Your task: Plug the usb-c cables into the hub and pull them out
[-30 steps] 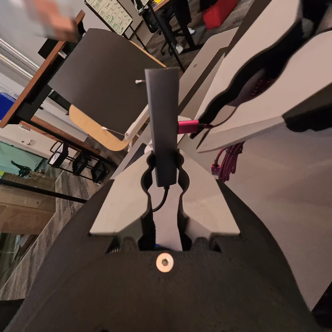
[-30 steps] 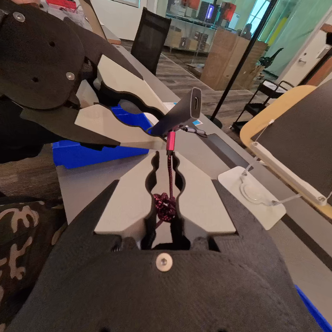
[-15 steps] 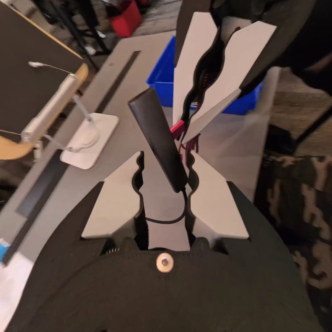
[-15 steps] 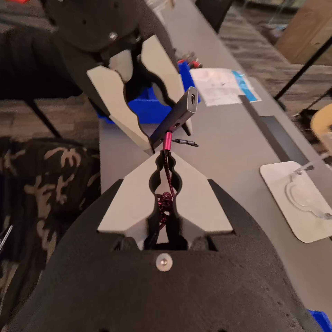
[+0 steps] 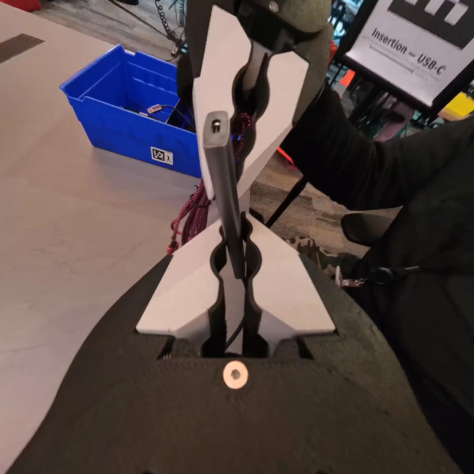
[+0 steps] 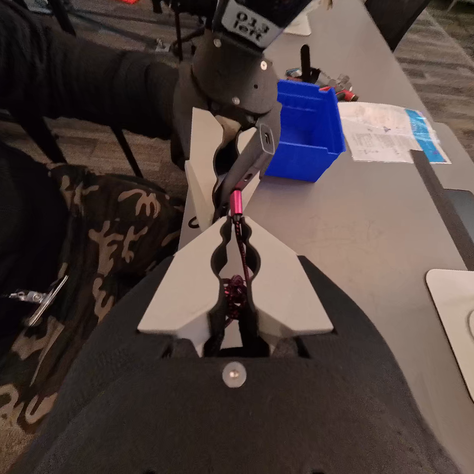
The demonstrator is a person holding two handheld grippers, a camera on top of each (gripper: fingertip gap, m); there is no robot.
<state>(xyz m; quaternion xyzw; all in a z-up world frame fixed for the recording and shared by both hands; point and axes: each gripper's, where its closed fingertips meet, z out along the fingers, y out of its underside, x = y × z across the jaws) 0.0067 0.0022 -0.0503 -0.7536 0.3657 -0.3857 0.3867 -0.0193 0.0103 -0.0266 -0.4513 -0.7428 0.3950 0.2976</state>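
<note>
In the left wrist view my left gripper (image 5: pixel 232 221) is shut on the lower end of the dark grey hub (image 5: pixel 221 177), which stands up edge-on with a port at its top end. My right gripper (image 5: pixel 228 191) faces it from just behind. In the right wrist view my right gripper (image 6: pixel 236 219) is shut on the red braided USB-C cable (image 6: pixel 241 246) just behind its pink plug (image 6: pixel 236 204). The plug sits against the side edge of the hub (image 6: pixel 252 159). The left gripper (image 6: pixel 220 202) holds the hub from the far side. The rest of the cable (image 5: pixel 195 215) hangs in loops.
A blue bin (image 5: pixel 123 110) holding other cables stands on the grey table (image 5: pixel 64 230) behind the grippers; it also shows in the right wrist view (image 6: pixel 307 136). Papers (image 6: pixel 379 130) and a white pad (image 6: pixel 451 307) lie on the table. A person in dark clothes sits at the table edge. My two grippers' fingertips are within a few centimetres of each other.
Both grippers swung round from the chair side toward the blue bin. My left gripper stood open half a second ago and is now shut on the hub, edge-on. The right gripper kept its hold on the cable.
</note>
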